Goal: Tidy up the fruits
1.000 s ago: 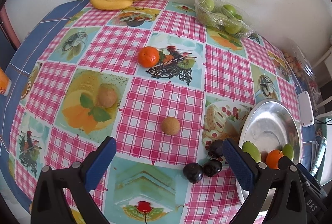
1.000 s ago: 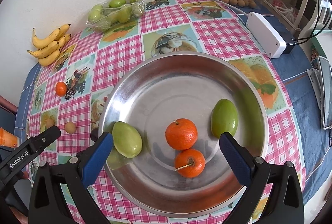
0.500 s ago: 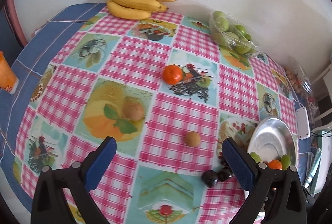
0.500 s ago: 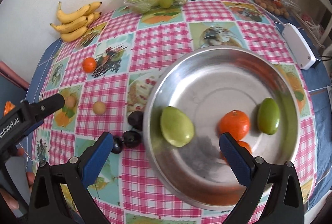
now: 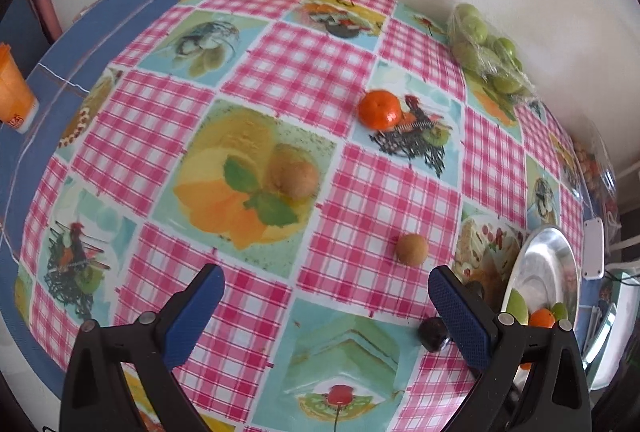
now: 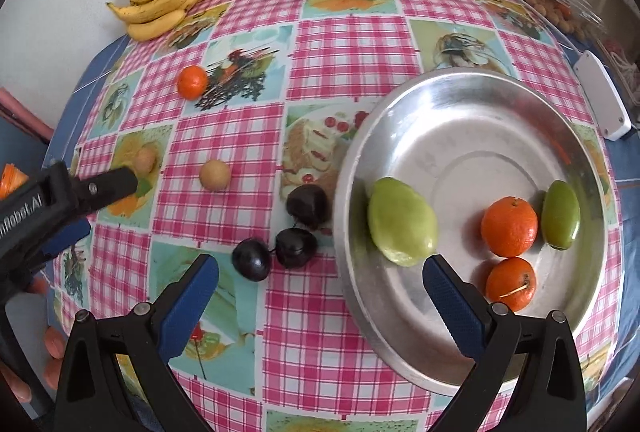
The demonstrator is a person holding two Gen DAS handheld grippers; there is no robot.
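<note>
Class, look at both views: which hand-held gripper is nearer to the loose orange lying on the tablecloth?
Left. The left hand-held gripper faces the orange across the cloth, beyond the kiwis. The right hand-held gripper sits farther away, by the metal plate.

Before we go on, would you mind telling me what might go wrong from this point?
The three dark plums sit close together beside the metal bowl, so the open right tool could knock one rolling while grabbing another. The brown round fruit lies loose on the tablecloth and may roll if the open left tool nudges it.
</note>
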